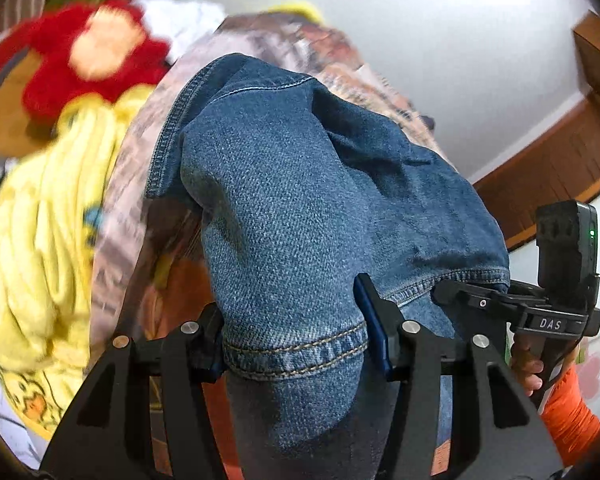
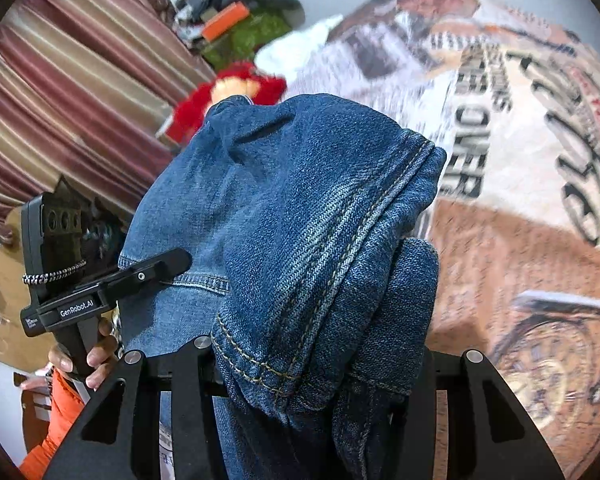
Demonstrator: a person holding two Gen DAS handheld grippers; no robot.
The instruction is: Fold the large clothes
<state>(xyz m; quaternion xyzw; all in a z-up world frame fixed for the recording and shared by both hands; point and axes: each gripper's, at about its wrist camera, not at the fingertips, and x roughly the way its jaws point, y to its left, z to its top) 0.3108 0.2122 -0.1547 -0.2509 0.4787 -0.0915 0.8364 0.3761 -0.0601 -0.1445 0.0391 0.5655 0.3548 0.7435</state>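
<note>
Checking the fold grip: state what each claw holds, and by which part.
Both hold the blue jeans. The left claw clamps a stitched hem edge; the right claw clamps a bunched, seamed hem.

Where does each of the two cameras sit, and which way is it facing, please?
Left wrist: sits on the left gripper, facing down along its fingers, which clamp a hem of the jeans above a printed sheet; the person's right hand and orange sleeve show at right.
Right wrist: sits on the right gripper, facing down along fingers gripping bunched denim; the left hand shows at left.
Shared: jeans, sheet, red plush toy, and each shows the other gripper.
</note>
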